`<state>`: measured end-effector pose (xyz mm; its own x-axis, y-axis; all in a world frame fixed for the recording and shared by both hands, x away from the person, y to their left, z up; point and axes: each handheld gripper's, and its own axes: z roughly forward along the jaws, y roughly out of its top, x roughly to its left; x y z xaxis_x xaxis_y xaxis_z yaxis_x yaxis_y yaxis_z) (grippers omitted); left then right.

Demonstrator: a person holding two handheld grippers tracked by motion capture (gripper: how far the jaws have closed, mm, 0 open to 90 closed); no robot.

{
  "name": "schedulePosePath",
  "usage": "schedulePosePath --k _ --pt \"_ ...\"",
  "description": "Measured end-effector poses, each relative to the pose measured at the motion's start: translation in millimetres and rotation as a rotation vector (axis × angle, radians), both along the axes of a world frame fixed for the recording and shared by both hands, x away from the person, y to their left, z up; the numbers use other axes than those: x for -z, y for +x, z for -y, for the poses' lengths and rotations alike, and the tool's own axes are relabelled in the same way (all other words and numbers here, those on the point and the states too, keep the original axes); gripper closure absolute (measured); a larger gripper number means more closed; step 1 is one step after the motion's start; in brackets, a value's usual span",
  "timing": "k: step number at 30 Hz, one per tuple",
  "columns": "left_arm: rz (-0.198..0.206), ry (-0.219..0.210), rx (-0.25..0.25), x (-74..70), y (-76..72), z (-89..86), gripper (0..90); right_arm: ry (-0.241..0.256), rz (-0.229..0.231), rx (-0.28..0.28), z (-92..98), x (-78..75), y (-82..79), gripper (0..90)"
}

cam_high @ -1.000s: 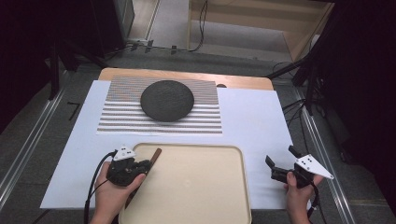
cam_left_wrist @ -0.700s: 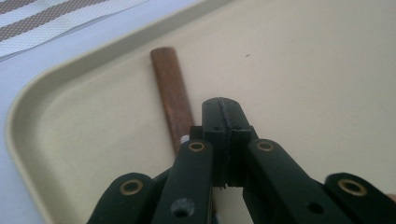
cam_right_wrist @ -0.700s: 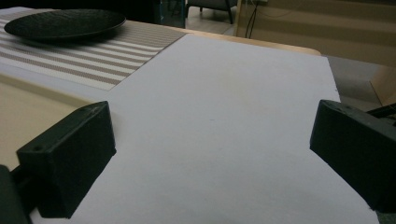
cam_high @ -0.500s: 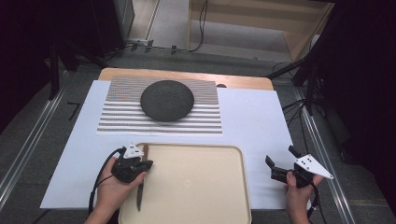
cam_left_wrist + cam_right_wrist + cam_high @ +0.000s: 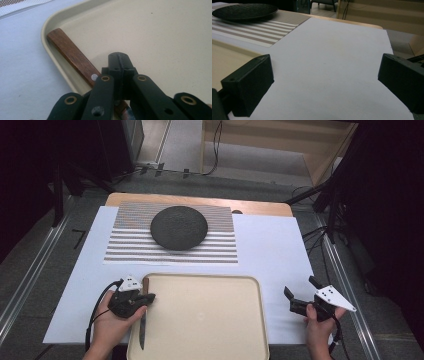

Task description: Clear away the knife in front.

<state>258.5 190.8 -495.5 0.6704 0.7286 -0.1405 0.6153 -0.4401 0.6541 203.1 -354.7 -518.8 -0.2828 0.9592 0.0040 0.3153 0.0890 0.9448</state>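
Note:
A knife with a brown wooden handle (image 5: 72,56) lies flat just inside the left rim of the beige tray (image 5: 210,320); its handle (image 5: 146,284) points away from me and its blade (image 5: 142,332) toward me. My left gripper (image 5: 149,297) hovers over the knife where handle meets blade. Its jaws are pressed together with nothing between the tips (image 5: 120,60), and the knife runs slantwise beneath them. Whether they touch the knife I cannot tell. My right gripper (image 5: 300,288) is open above the white sheet (image 5: 332,55), right of the tray, with nothing between its jaws.
A dark round plate (image 5: 179,227) sits on a striped mat (image 5: 125,245) at the back of the table. A white sheet (image 5: 270,250) covers most of the tabletop. Metal rails run along both sides, and stands and cables are beyond.
My left gripper has moved toward me along the tray's left rim. The knife has swung from slanting up-right to lying along that rim. The right gripper has stayed put.

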Motion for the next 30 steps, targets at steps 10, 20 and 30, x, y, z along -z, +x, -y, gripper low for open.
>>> schedulePosePath --k 10,20,30 --pt "0.002 -0.012 0.009 0.7 1.3 -7.2 89.5 0.000 -0.001 -0.003 0.0 0.0 -0.2 0.0" --pt "0.050 -0.142 0.120 -3.4 -1.4 -7.2 57.5 0.000 0.000 -0.005 -0.1 -0.1 -0.1 0.0" --pt "0.190 -0.247 0.054 -16.3 -5.7 -20.9 28.6 -0.001 0.001 -0.009 0.0 -0.2 -0.2 0.0"
